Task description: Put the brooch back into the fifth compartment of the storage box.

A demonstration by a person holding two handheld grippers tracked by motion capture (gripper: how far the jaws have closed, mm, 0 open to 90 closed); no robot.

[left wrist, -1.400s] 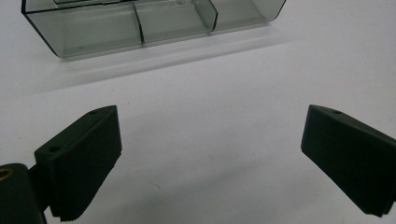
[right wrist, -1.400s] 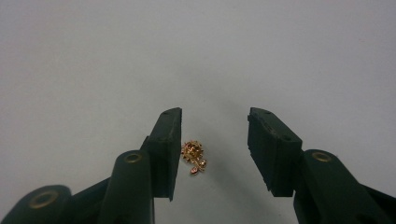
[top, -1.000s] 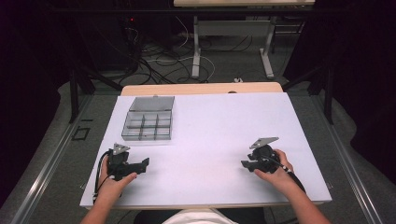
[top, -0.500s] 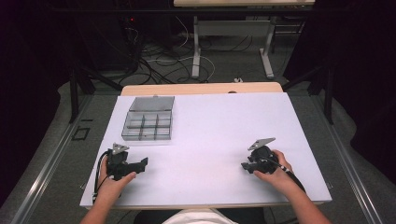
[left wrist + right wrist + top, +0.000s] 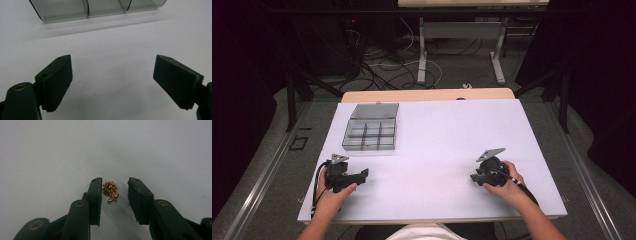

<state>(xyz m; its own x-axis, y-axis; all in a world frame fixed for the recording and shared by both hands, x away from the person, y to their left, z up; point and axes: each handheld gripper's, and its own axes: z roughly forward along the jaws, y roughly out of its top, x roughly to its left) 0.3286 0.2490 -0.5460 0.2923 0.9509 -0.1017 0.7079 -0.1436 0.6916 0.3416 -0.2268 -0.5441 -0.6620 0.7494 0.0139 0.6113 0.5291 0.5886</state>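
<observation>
On the white table (image 5: 437, 150), the compartment box (image 5: 371, 134) serves as the landmark: a clear grey plastic tray with its lid folded back, sitting toward the far left of the sheet.

The left gripper (image 5: 361, 175) rests on the table just on the near side of the box, held in the person's left hand (image 5: 334, 192), its nose pointing toward the table's middle. In the left gripper view its jaws stand wide apart with only bare table between them, so it is released; the box's near wall (image 5: 95, 7) runs across the top of that view, close ahead of the jaw tips.

The right gripper (image 5: 476, 177) lies well to the right of the box, on the near right part of the sheet, held in the right hand (image 5: 507, 182). In the right gripper view a small gold charm (image 5: 110, 191), a round sun-like head with a short tail, lies flat on the table between the jaw tips. It sits just against the left jaw, while a clear gap separates it from the right jaw. The jaws have just been closing in around it, but they do not clamp it yet, so this gripper grasps nothing. The charm is far from the box, out on the open sheet.
</observation>
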